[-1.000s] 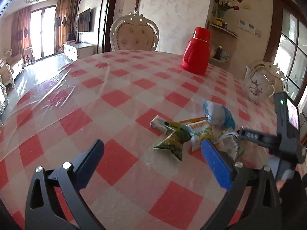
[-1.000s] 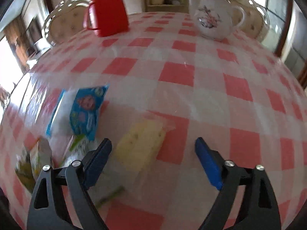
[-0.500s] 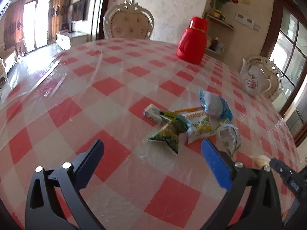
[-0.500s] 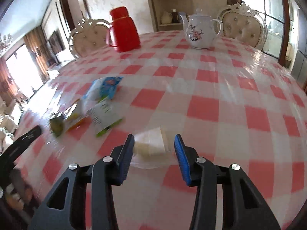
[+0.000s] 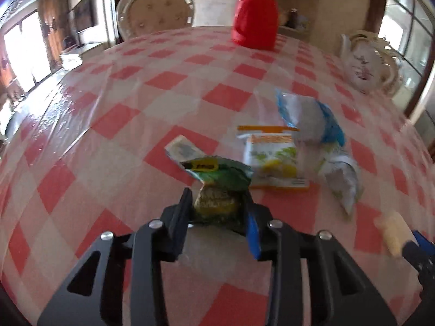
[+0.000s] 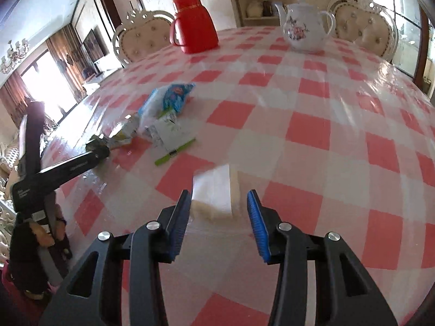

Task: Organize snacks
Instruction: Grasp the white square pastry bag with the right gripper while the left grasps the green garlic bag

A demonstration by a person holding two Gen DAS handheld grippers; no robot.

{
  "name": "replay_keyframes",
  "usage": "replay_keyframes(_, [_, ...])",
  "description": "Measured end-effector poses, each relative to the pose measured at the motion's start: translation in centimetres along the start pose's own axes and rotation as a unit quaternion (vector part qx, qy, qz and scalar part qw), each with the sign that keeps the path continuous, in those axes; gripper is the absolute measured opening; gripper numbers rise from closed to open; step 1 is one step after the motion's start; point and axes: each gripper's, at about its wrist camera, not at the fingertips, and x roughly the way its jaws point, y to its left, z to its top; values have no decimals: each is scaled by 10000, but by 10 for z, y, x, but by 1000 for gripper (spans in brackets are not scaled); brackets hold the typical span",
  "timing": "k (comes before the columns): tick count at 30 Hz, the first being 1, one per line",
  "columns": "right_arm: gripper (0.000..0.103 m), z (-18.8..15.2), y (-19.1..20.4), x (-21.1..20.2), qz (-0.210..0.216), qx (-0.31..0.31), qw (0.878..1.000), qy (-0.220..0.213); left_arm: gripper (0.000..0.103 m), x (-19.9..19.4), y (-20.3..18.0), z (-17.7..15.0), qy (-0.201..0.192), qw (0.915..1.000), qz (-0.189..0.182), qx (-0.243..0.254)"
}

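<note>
My left gripper [image 5: 217, 206] is shut on a green snack packet [image 5: 217, 187] at the near side of a snack pile. The pile holds a white-and-yellow packet with an orange edge [image 5: 274, 160], a blue-and-white bag [image 5: 310, 114], a white packet [image 5: 342, 179] and a small grey packet [image 5: 182, 149]. My right gripper [image 6: 218, 203] is closed around a pale yellow cake in a clear wrapper [image 6: 214, 190], apart from the pile [image 6: 163, 119]. That cake also shows in the left wrist view [image 5: 391, 231]. The left gripper also shows in the right wrist view [image 6: 95, 149].
The round table [image 6: 312, 125] has a red-and-white checked cloth under clear plastic. A red thermos jug [image 5: 255, 13] and a white flowered teapot [image 6: 304, 27] stand at the far side. Padded chairs [image 5: 155, 11] ring the table.
My left gripper moved forward to the pile and shut on the green packet. My right gripper, with the cake between its fingers, has drawn back from the pile towards the near right.
</note>
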Motion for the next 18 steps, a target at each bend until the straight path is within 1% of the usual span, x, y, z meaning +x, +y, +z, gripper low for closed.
replay_keyframes(3, [47,-1,-4,5,-152,18,9998,88,35,-5,4,-4,-39,10000,-76,-4])
replay_keyframes(5, [62,0,-4,6,-251,-35,9997,70,34,-6,6,-5,-44,9998,-173,-24])
replay_keyframes(7, [69,0,-2,10,-375,-133,9992,28,34,-6,6,-5,-54,9997,-226,-37])
replay_keyframes(12, [69,3,10,21,-572,-490,9971,89,35,-7,7,-5,-39,9994,-332,-95])
replay_keyframes(13, [68,3,13,23,-612,-585,9963,126,34,-7,7,-5,-39,9994,-341,-99])
replay_keyframes(14, [54,2,16,25,-646,-688,9954,172,35,-7,7,-5,-40,9993,-347,-108])
replay_keyframes(15, [43,1,19,26,-663,-760,9947,189,35,-7,8,-6,-41,9993,-354,-124])
replay_keyframes(16, [35,0,20,25,-684,-793,9943,175,35,-8,9,-6,-41,9992,-364,-149])
replay_keyframes(18, [35,-1,19,19,-669,-779,9947,21,34,-9,10,-6,-49,9991,-368,-195])
